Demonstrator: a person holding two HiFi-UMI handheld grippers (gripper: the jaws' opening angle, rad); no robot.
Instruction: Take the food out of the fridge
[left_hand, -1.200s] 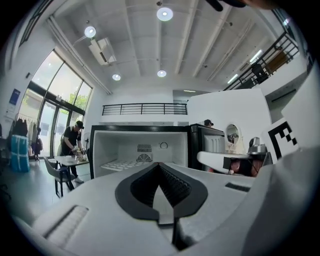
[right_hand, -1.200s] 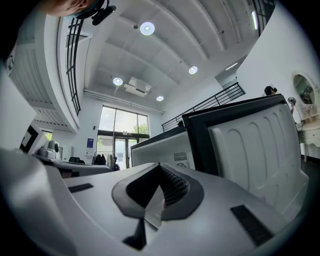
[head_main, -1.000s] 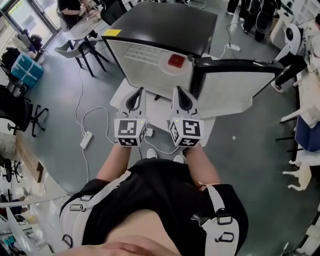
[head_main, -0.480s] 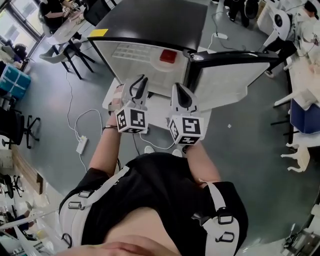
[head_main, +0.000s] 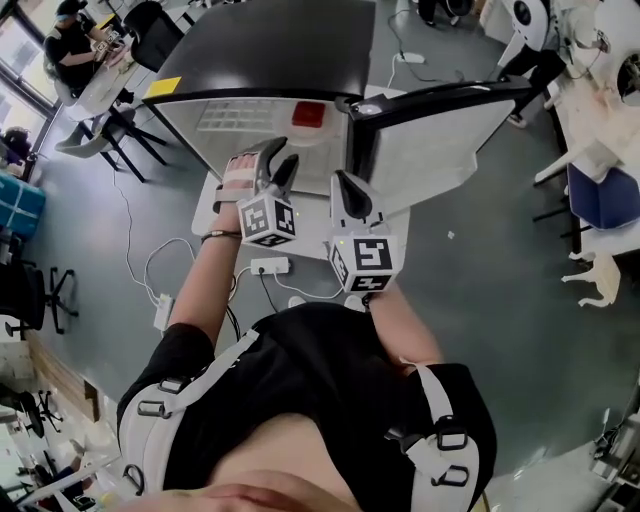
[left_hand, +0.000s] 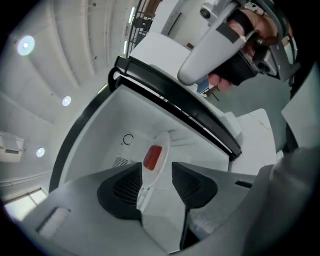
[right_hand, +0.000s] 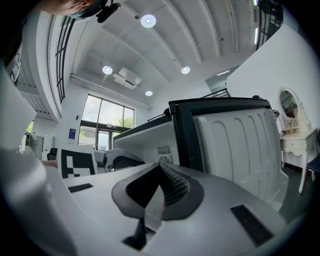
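The fridge (head_main: 270, 50) has a black top and a white inside, and its door (head_main: 440, 130) hangs open to the right. A red food item (head_main: 308, 113) lies on a white shelf inside. My left gripper (head_main: 272, 165) is rolled onto its side just in front of the opening. Its jaws are opening, with nothing between them. In the left gripper view the red food (left_hand: 152, 156) shows farther back through the gap of the left gripper (left_hand: 156, 172). My right gripper (head_main: 343, 185) stays beside it, below the door's edge. The right gripper (right_hand: 160, 192) is shut and empty.
A power strip (head_main: 270, 266) and cables lie on the floor by the person's feet. Office chairs (head_main: 40, 290) stand at the left and a blue seat (head_main: 605, 195) at the right. The open door (right_hand: 240, 140) fills the space right of the right gripper.
The left gripper has moved forward to the fridge opening, rolled onto its side, and its jaws have parted from shut. The right gripper has kept its place.
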